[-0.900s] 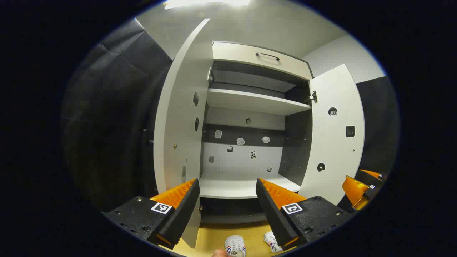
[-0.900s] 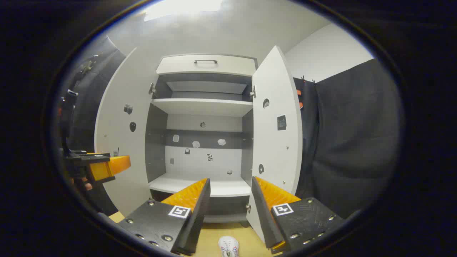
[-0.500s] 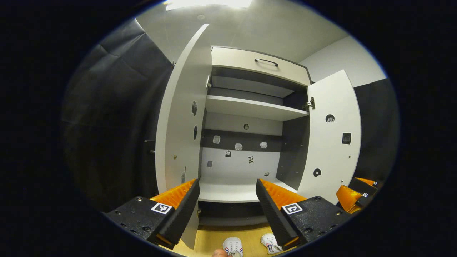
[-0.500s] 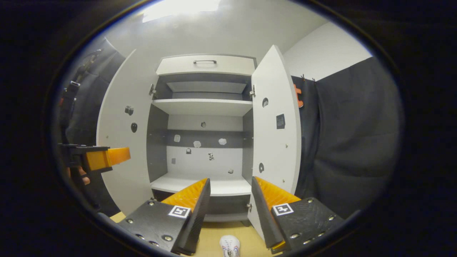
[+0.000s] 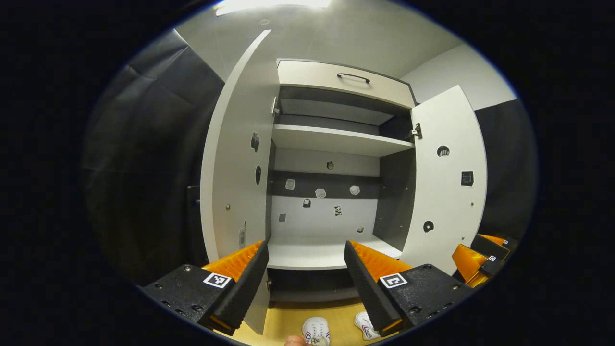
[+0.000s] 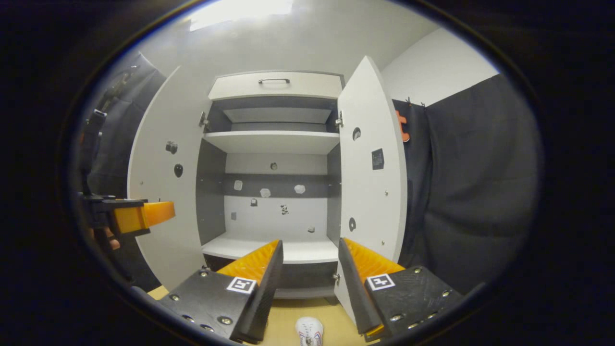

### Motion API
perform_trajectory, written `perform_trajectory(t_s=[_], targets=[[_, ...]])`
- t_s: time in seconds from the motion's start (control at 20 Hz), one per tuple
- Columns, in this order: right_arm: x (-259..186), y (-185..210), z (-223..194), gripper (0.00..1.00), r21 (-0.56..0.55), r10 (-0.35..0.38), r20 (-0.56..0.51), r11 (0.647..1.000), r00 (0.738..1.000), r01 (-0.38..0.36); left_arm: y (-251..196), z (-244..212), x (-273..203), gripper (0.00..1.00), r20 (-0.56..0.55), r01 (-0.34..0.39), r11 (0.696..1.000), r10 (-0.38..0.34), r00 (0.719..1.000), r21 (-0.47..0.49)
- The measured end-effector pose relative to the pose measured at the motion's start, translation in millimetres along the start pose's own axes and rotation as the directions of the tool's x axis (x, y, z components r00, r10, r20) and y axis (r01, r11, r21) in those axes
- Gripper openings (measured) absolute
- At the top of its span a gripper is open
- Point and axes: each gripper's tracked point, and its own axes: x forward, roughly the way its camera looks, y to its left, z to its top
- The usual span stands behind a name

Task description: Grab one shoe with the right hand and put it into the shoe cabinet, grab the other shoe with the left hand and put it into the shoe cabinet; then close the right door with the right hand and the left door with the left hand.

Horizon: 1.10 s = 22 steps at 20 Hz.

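Observation:
A white shoe cabinet [image 5: 331, 139] stands ahead with both doors swung open: left door [image 5: 238, 158], right door [image 5: 444, 182]. Its lower shelf [image 5: 317, 252] is bare. Two white shoes [image 5: 316, 330] [image 5: 364, 327] lie on the wooden floor below my left gripper [image 5: 306, 252], which is open and holds nothing. In the right gripper view the cabinet [image 6: 274, 139] faces me, one white shoe [image 6: 308, 331] lies on the floor, and my right gripper [image 6: 310, 250] is open and empty. The left gripper [image 6: 139, 216] shows at the left, the right gripper [image 5: 478, 257] at the far right.
Black cloth walls [image 6: 471, 192] flank the cabinet on both sides. A drawer with a dark handle [image 5: 353, 77] tops the cabinet, above an upper shelf [image 5: 336, 139]. Small stickers dot the back panel [image 5: 319, 192]. A fingertip [image 5: 295, 341] shows at the bottom edge.
Both views shifted slightly up and down and back; the grippers stay open and the shoes have not moved.

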Motion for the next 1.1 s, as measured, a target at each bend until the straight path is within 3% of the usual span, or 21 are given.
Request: perform_trajectory(t_s=[0.15,0.3,0.55,0.7,0.95,1.1], targets=[[16.1,4.5,-46.5,0.69,-0.004,0.016,-0.100,1.000,0.995,-0.017,5.9,-4.6,0.3,0.96,-0.010,-0.017,1.000,0.017,1.000,-0.010],[22.8,5.5,-121.4,0.69,-0.010,0.029,-0.258,0.999,0.966,-0.033,17.6,-8.7,1.3,0.96,-0.018,-0.048,0.999,0.048,0.999,-0.008],[18.2,14.4,-254.5,0.68,-0.015,0.070,-0.556,0.995,0.828,-0.095,37.1,-15.5,3.2,0.96,-0.029,-0.106,0.994,0.106,0.994,-0.013],[16.4,16.2,-312.4,0.60,-0.019,0.084,-0.655,0.992,0.751,-0.128,36.9,-15.0,3.4,0.94,-0.024,-0.109,0.994,0.109,0.994,-0.001],[5.5,18.4,-397.8,0.60,-0.013,0.088,-0.789,0.987,0.608,-0.159,36.6,-15.8,4.2,0.94,-0.021,-0.122,0.993,0.122,0.992,0.001],[-0.8,15.5,-432.0,0.60,-0.021,0.079,-0.837,0.984,0.542,-0.176,37.9,-15.8,4.0,0.94,-0.024,-0.129,0.992,0.129,0.991,0.008]])
